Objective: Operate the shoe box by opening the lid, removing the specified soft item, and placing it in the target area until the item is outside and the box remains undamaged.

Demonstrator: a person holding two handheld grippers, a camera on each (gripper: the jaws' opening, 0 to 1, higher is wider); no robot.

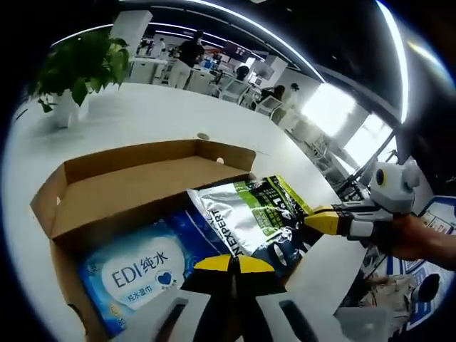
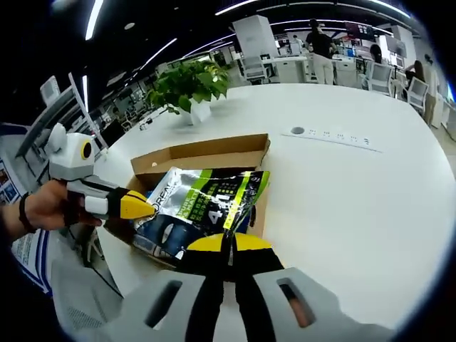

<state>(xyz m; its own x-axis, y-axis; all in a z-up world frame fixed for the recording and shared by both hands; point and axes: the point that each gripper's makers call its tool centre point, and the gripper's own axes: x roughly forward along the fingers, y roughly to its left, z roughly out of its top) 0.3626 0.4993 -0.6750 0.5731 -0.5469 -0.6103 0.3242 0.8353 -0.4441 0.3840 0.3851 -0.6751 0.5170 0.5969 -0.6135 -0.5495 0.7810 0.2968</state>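
Open shoe box [image 1: 128, 189] on a white desk [image 1: 149, 117], lid flap folded back on the side toward the potted plant [image 1: 78, 71]. Inside the box, against its bare floor, lies a blue wipes pack [image 1: 139, 271]. The soft item, a glossy green-and-black pouch [image 1: 253, 214], sits partly over the wipes pack and overhangs the box wall farthest from the plant, so it is half out of the box.

In the left gripper view, the left hand-held gripper [image 1: 229, 265] has its yellow tips drawn together at the pouch's near edge; they appear to pinch it. In the right gripper view, the right hand-held gripper [image 2: 228, 244] likewise shows its tips closed on the pouch [image 2: 206, 206] at the edge farthest from the box [image 2: 206, 153]. Each hand-held gripper also appears in the other's view, beside the pouch.

Step in hand, as judged: lifting the pouch clear of the box. To do it well:
- raise both held edges together, keeping the pouch level so that it does not drag on the cardboard wall;
- lift above the wall before carrying it sideways, away from the plant, to bare desk beside the box;
- keep the pinch on the pouch seam only, not on the wipes pack beneath;
- avoid pressing down on the wall or flap, which could crease.
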